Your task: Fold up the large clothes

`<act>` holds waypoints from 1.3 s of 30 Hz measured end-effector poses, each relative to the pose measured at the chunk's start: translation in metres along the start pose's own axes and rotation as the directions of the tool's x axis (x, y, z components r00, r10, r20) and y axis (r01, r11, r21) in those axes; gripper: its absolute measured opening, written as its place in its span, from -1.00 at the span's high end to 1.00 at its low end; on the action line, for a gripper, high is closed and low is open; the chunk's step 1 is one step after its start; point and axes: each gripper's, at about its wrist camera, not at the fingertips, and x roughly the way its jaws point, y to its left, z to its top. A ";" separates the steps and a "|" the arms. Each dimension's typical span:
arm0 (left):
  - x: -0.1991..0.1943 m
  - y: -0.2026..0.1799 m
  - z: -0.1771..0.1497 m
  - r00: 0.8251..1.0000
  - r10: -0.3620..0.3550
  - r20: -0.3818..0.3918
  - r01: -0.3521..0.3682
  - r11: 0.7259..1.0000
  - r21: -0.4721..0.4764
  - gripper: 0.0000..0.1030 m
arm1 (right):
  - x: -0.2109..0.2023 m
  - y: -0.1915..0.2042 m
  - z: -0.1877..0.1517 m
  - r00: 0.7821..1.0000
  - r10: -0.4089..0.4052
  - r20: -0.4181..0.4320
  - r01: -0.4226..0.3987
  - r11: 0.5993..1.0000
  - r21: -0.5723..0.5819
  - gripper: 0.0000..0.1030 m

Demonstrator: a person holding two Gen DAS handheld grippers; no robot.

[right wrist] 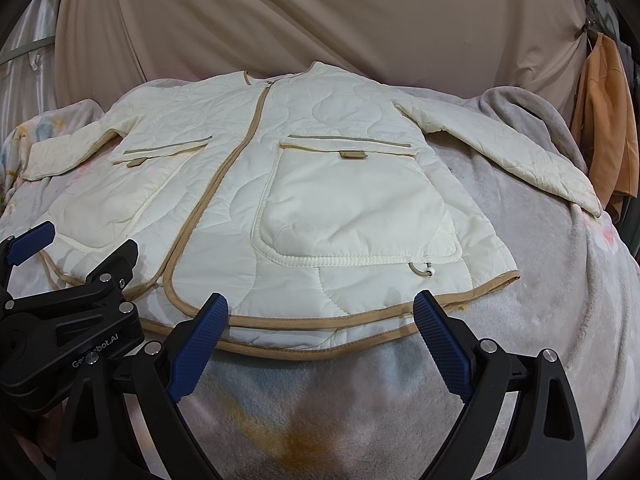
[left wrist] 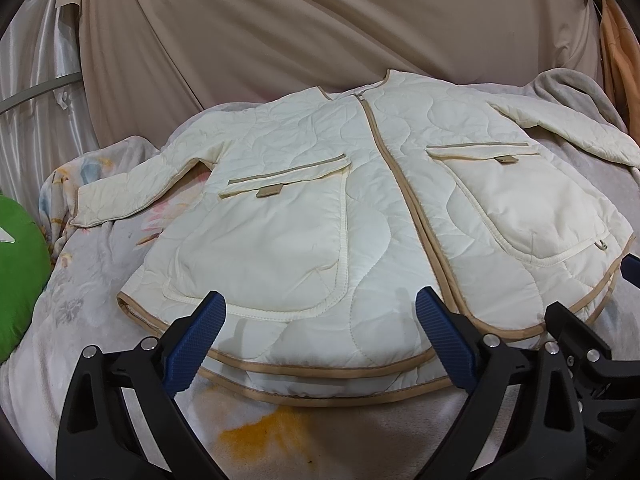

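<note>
A cream quilted jacket (left wrist: 360, 200) with tan trim lies flat, front up and zipped, on a blanket-covered bed, with both sleeves spread out to the sides. It also shows in the right wrist view (right wrist: 320, 184). My left gripper (left wrist: 320, 312) is open and empty, hovering just above the jacket's hem left of the zipper. My right gripper (right wrist: 320, 312) is open and empty above the hem on the right half, below the right pocket (right wrist: 356, 216). The right gripper's body shows at the right edge of the left wrist view (left wrist: 580, 340).
The jacket rests on a grey floral blanket (right wrist: 540, 280). A beige curtain (left wrist: 320, 32) hangs behind the bed. A green cushion (left wrist: 20, 272) lies at the left. An orange cloth (right wrist: 608, 120) hangs at the right.
</note>
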 end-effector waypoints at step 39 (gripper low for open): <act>-0.021 0.116 0.024 0.981 -0.185 0.060 0.192 0.969 -0.154 -0.82 | 0.032 -0.338 0.078 0.990 -0.131 -0.047 0.136 0.842 0.522 -0.78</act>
